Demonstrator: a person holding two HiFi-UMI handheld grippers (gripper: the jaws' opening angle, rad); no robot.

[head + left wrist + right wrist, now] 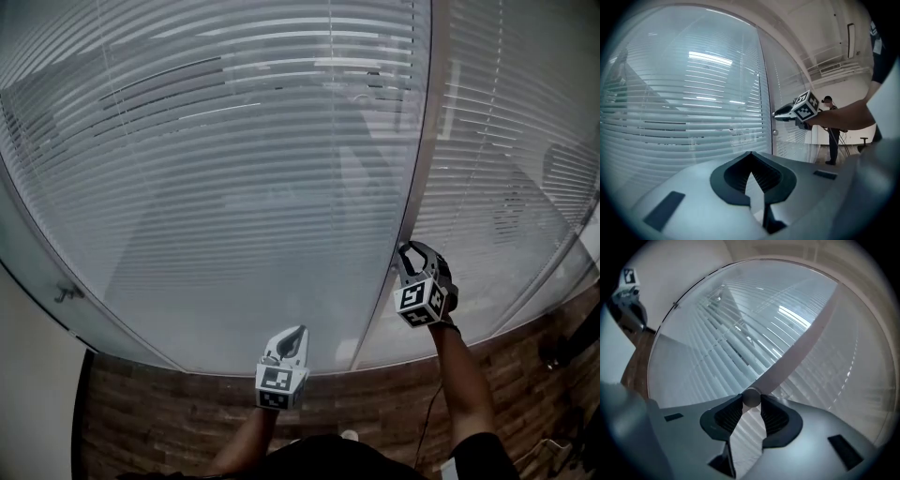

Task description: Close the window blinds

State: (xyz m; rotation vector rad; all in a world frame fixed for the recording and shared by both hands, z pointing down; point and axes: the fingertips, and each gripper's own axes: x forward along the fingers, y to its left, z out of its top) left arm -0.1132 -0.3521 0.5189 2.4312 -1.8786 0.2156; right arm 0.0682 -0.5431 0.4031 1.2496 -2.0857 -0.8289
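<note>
**Closing the blinds: grasp on the control knob.** The right gripper point(751, 401) is closed on the small round knob point(751, 396) of the window post point(801, 350). The knob is pinched at the very tips of the fingers and touches both pads. The blinds point(234, 141) lie behind the glass, beyond the fingertips and to either side of the post. Their upper slats show dark gaps, so they appear not fully shut (the lower slats look too smooth to judge).

Step in hand, as judged: the grasp is made and the turning is not yet done. The next move likely calls for a roll of the wrist about the knob's axis. The pinch needs to be firm, since a hold at the tips alone could slip.

The right forearm point(464, 375) reaches up and forward to the post. The left gripper point(298, 333) has its fingers together at the tips with nothing between them. It hangs lower, to the left of the right fingers, idle.
</note>
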